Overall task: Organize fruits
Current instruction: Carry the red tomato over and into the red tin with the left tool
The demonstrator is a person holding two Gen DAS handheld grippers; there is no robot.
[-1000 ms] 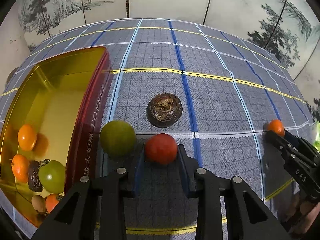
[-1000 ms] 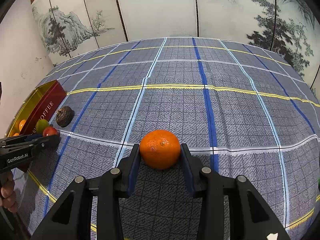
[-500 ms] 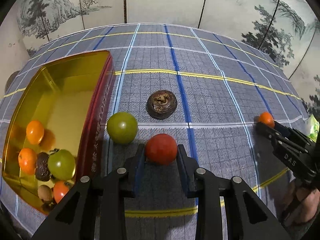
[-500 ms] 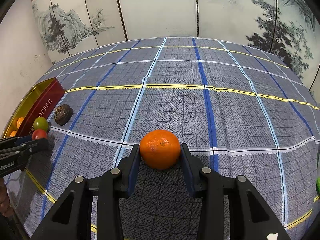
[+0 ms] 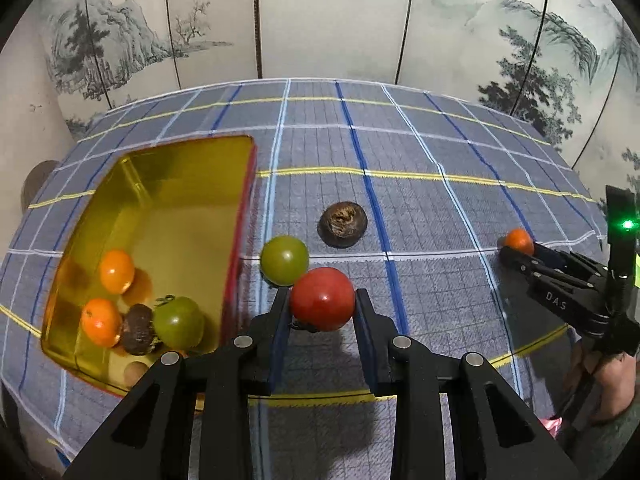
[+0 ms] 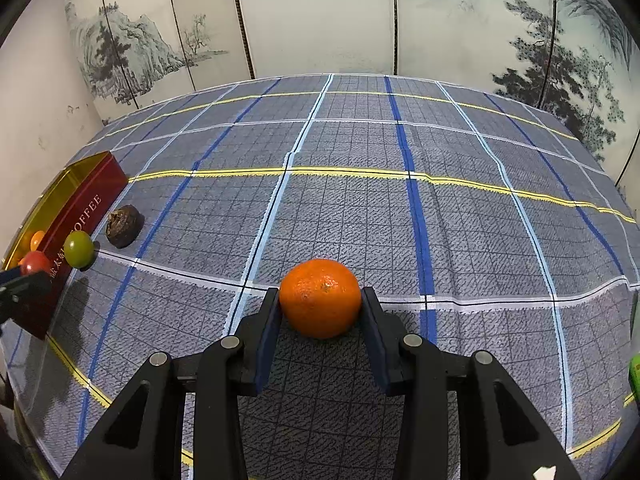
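My left gripper (image 5: pixel 322 300) is shut on a red tomato (image 5: pixel 322 298) and holds it raised above the cloth, right of the gold tin (image 5: pixel 236 216). The tin holds two oranges (image 5: pixel 117 271), a green tomato (image 5: pixel 178 322) and brown fruits. A green tomato (image 5: pixel 284 260) and a dark brown fruit (image 5: pixel 343 220) lie on the cloth beside the tin. My right gripper (image 6: pixel 320 304) is shut on an orange (image 6: pixel 320 297) resting low at the cloth. The right gripper also shows in the left wrist view (image 5: pixel 516 246).
The table has a blue plaid cloth (image 6: pixel 400 208), with a painted folding screen (image 6: pixel 320 20) behind it. The tin's red side (image 6: pixel 80 216) reads TOFFEE. The left gripper's tip (image 6: pixel 20 284) shows at the left edge of the right wrist view.
My left gripper has lifted the red tomato and drawn up and back, so the tin looks smaller and further away. The right gripper and its orange have stayed put.
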